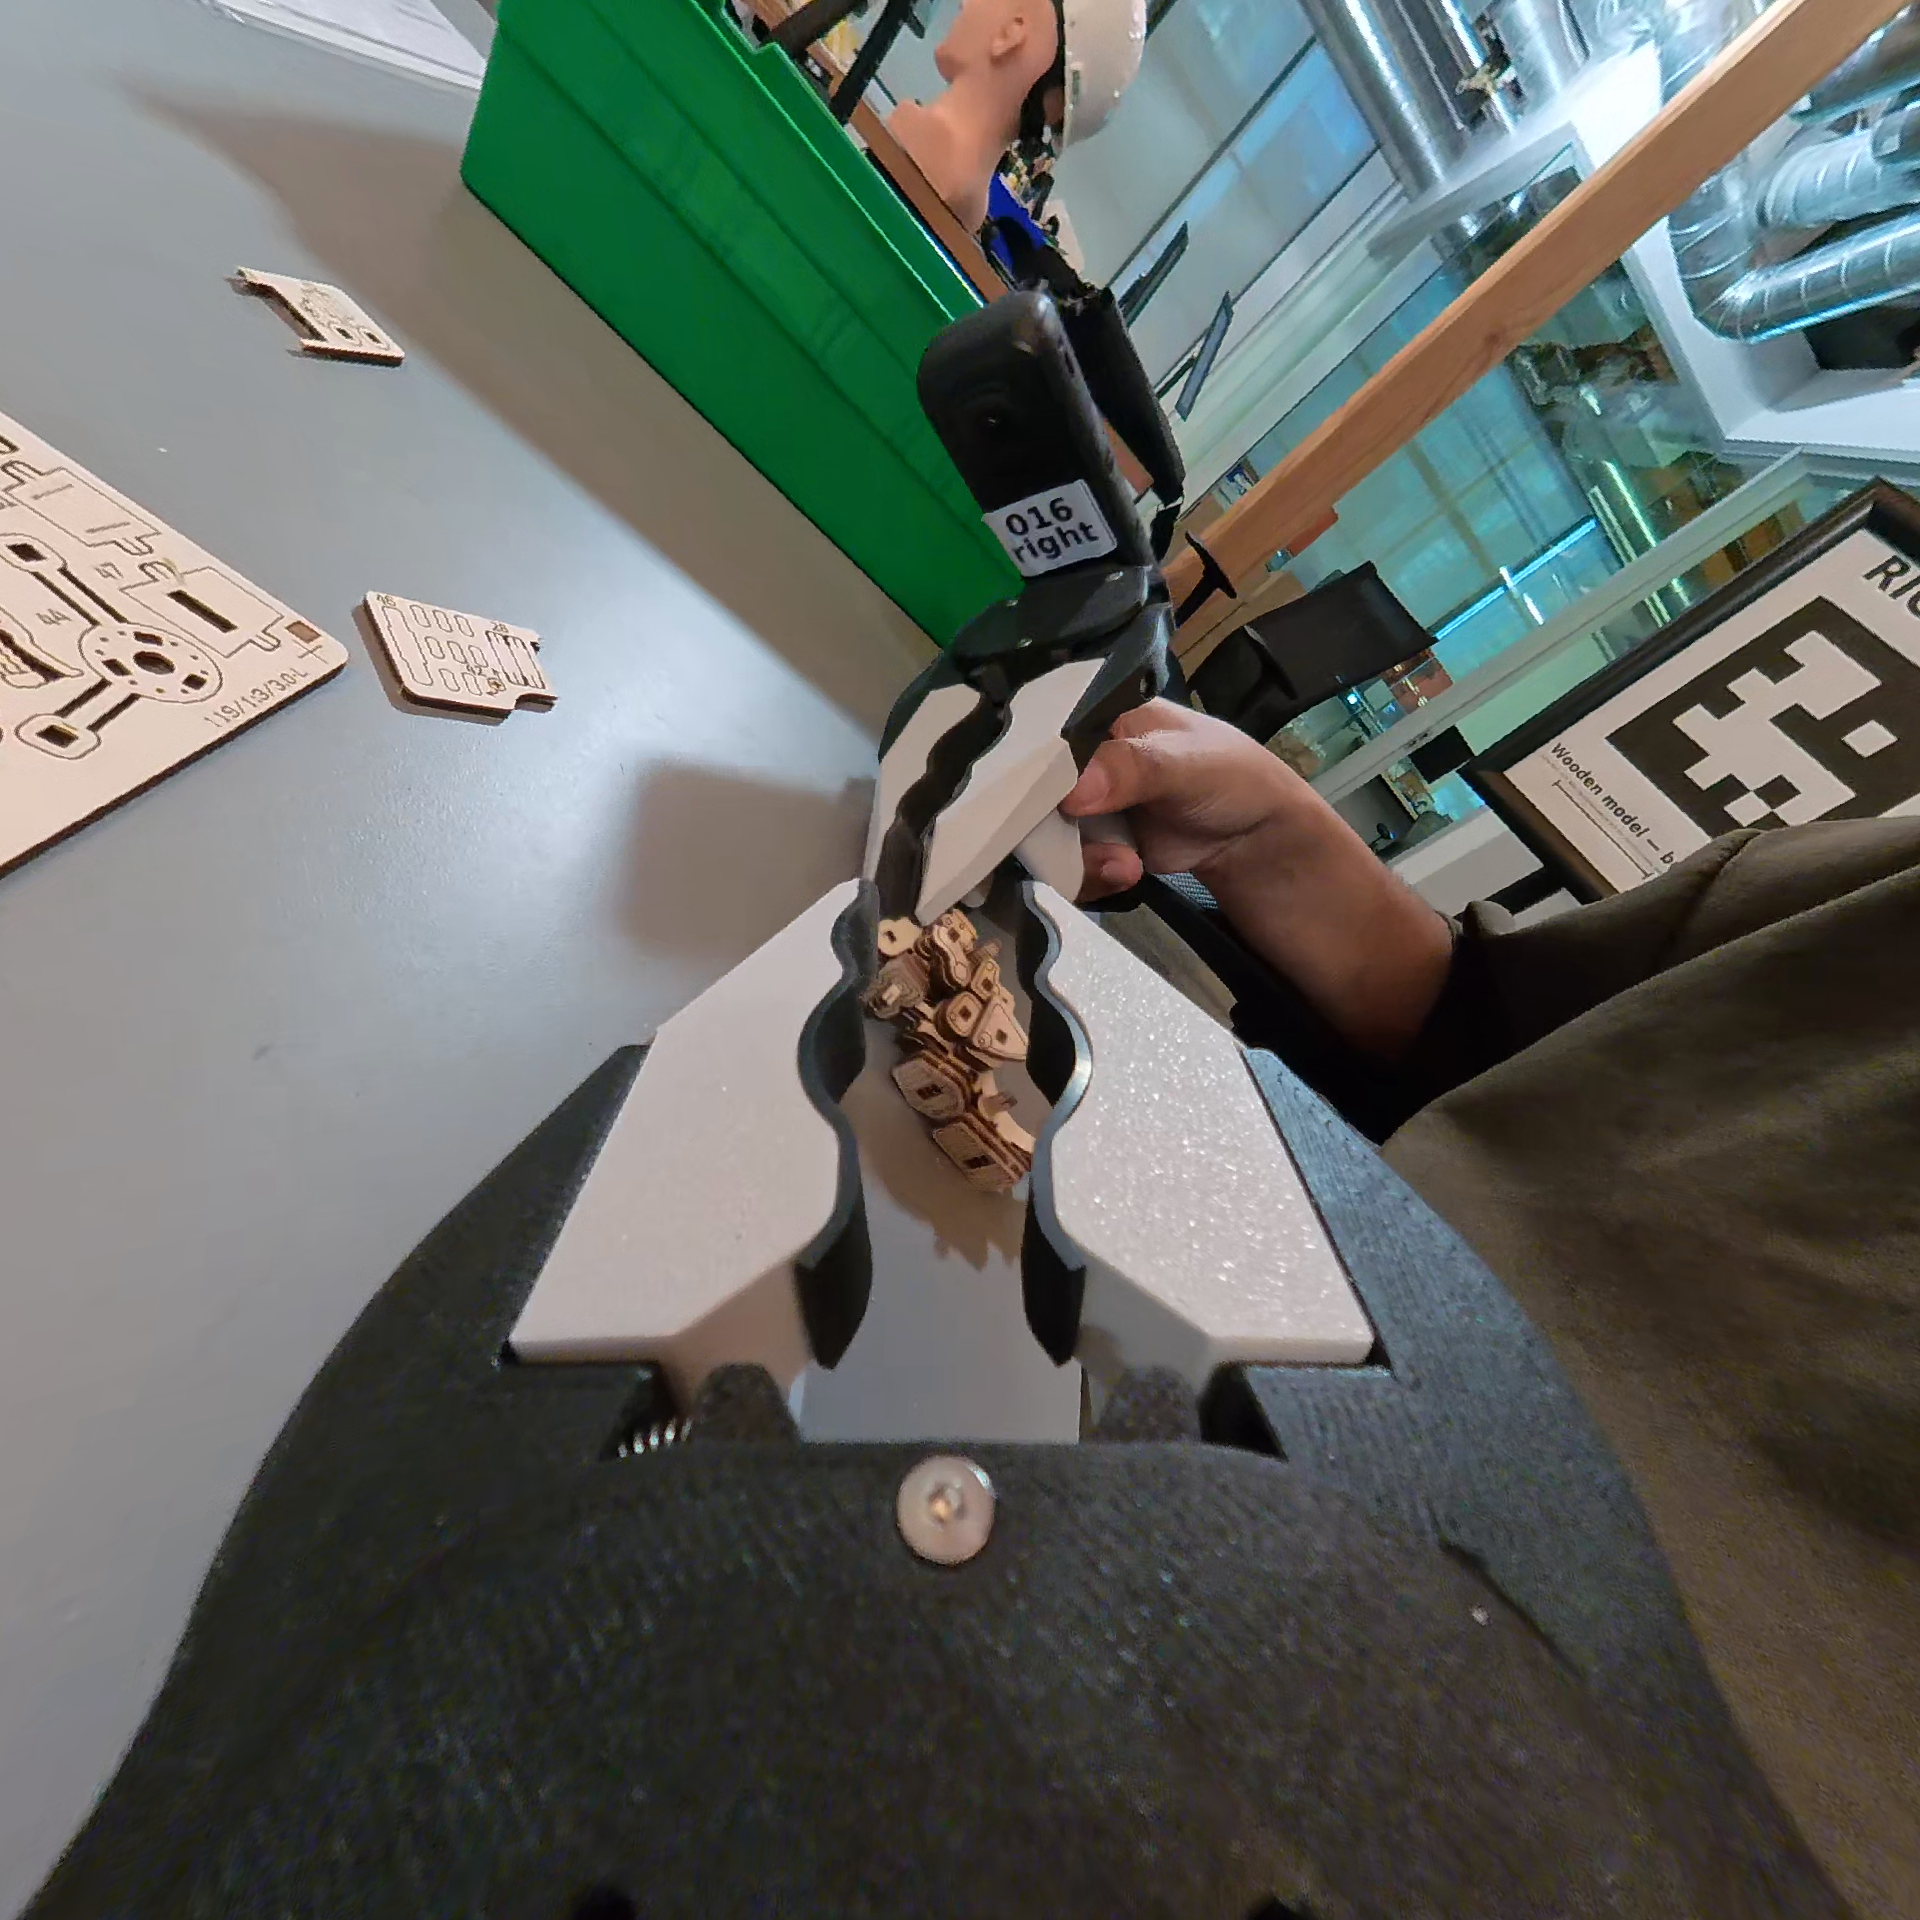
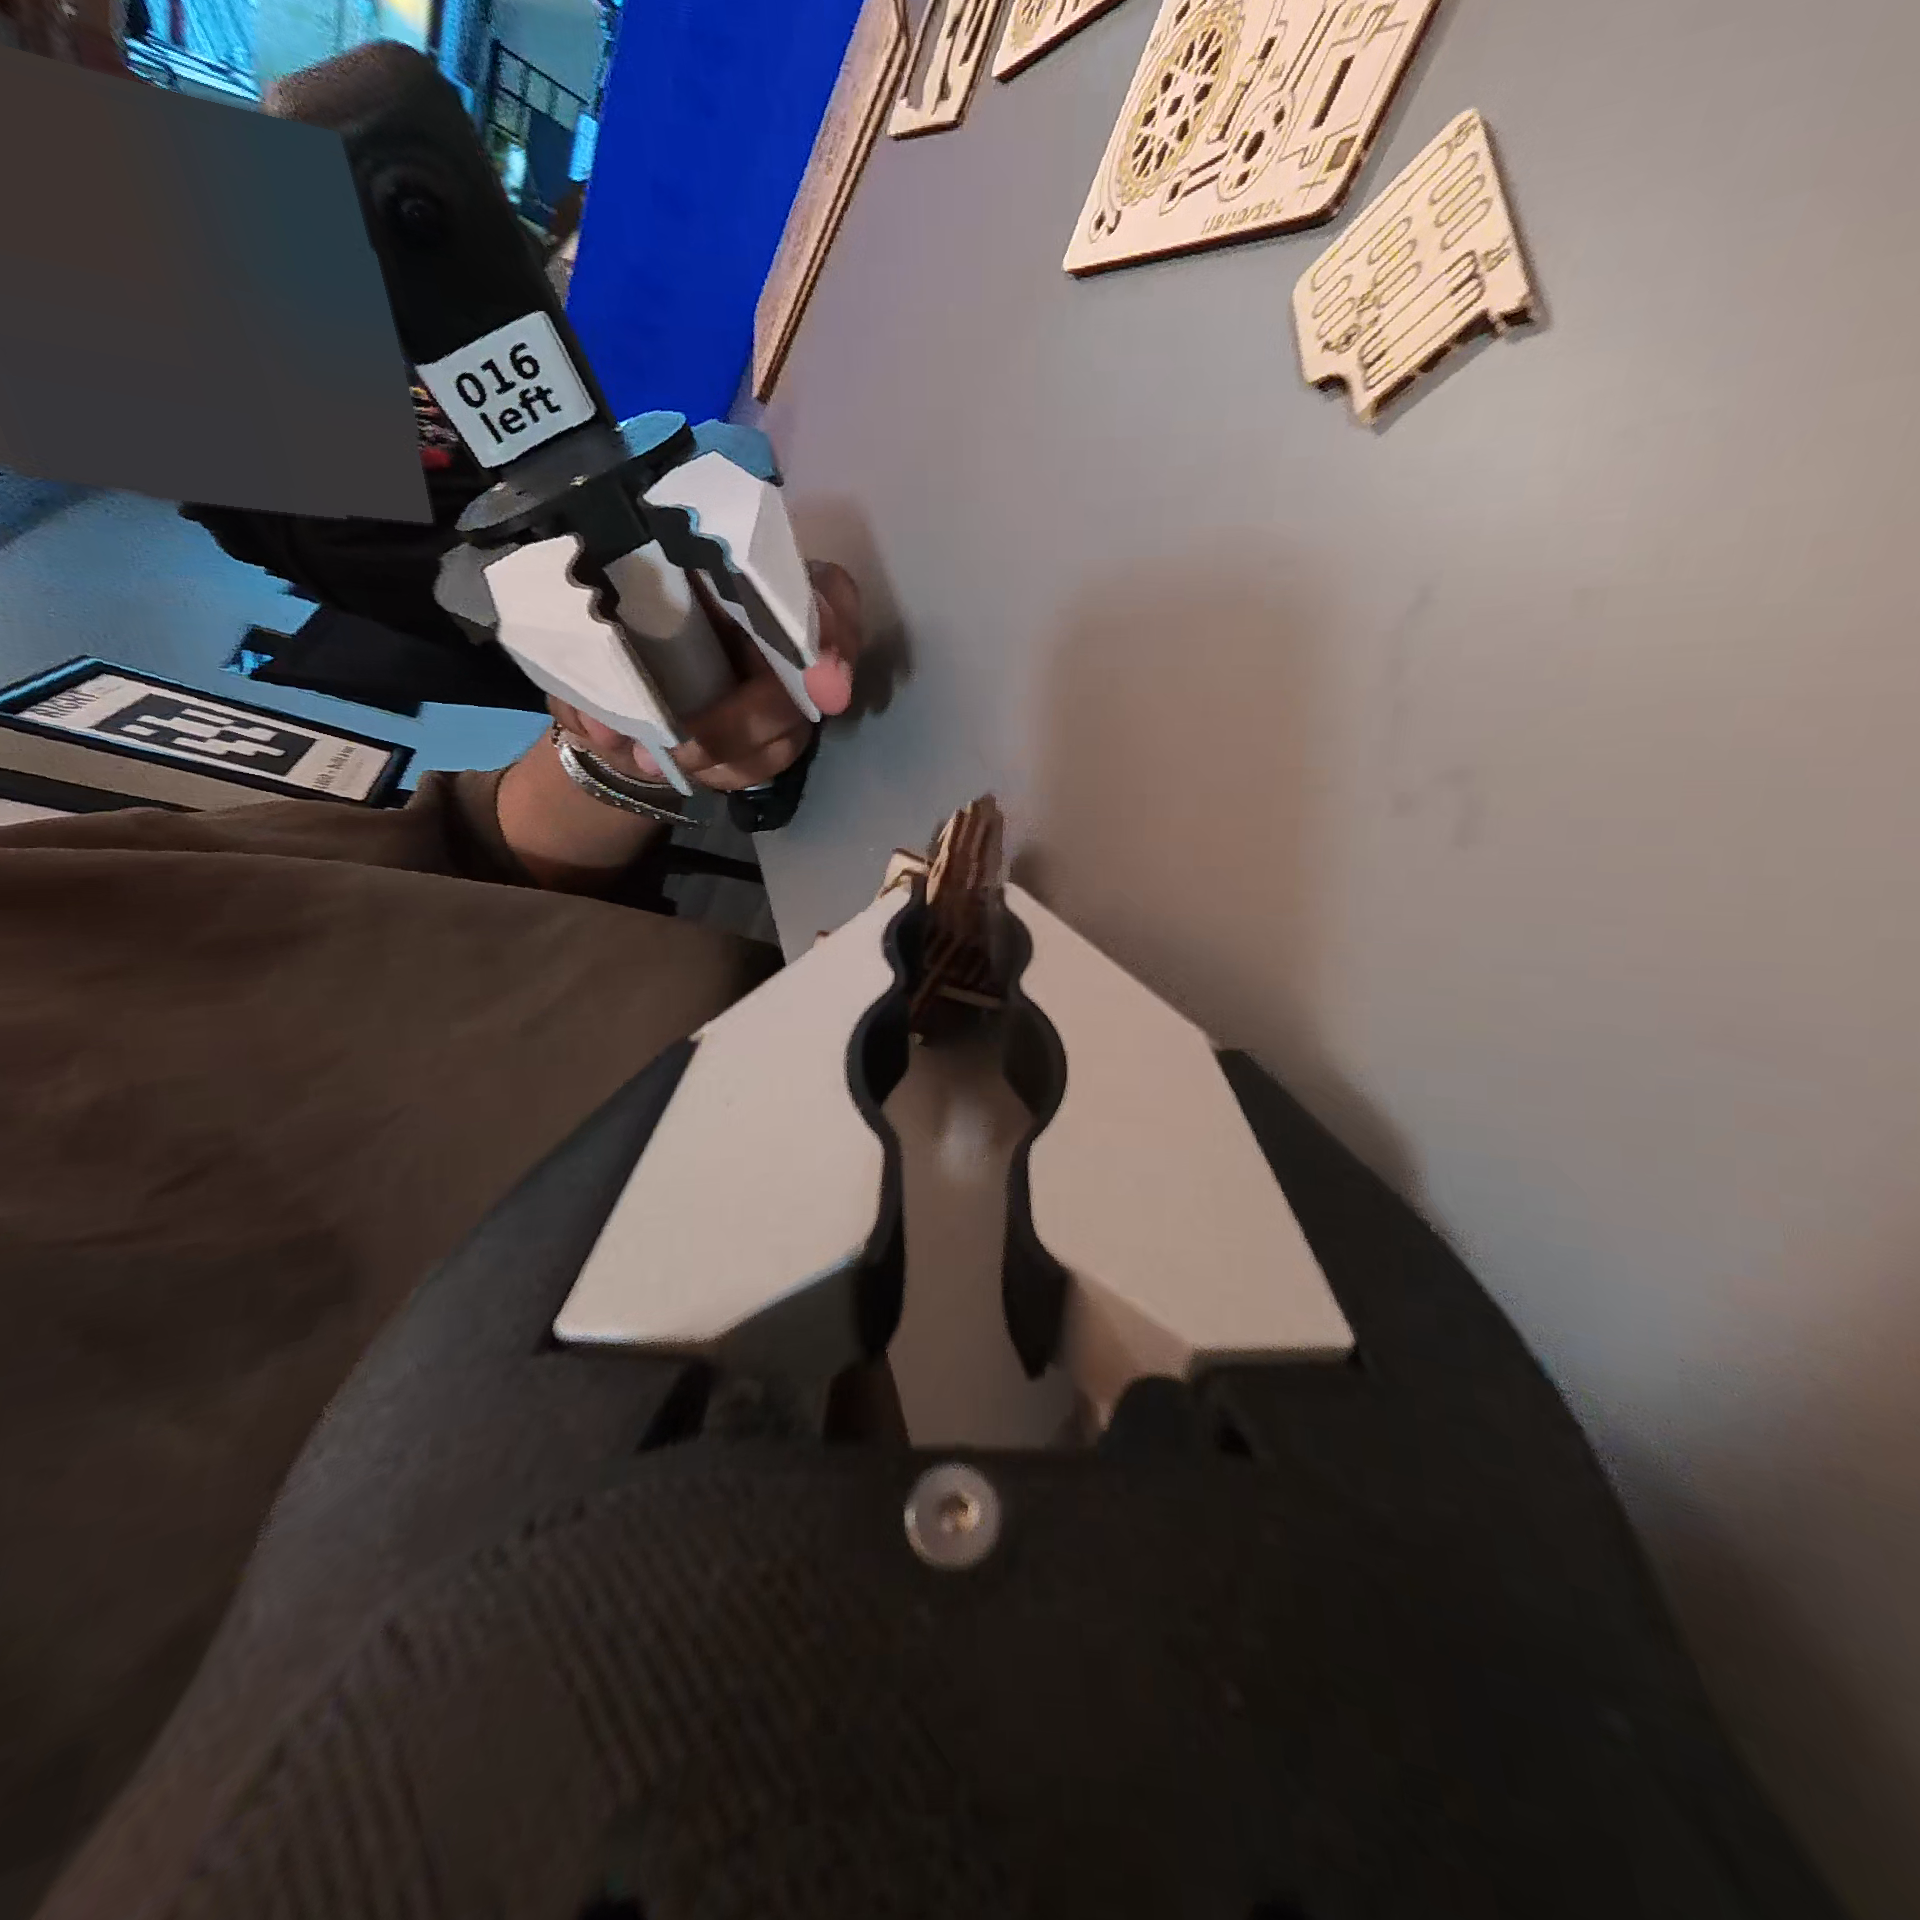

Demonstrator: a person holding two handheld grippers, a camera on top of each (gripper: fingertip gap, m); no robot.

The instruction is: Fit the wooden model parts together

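Beyond the left claw [image 1: 940,925], which stands released, the right claw [image 1: 920,894] grips the top of the wooden model chain [image 1: 961,1039] hanging between the left fingers. Judged: close the left gently on the lower links. The bench [image 1: 364,1039] edge runs just right; leftward lies open room.

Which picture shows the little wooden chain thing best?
The left wrist view: the wooden chain faces the camera, so its linked pieces and holes show. The right wrist view shows it only edge-on, mostly hidden between the right gripper fingers.
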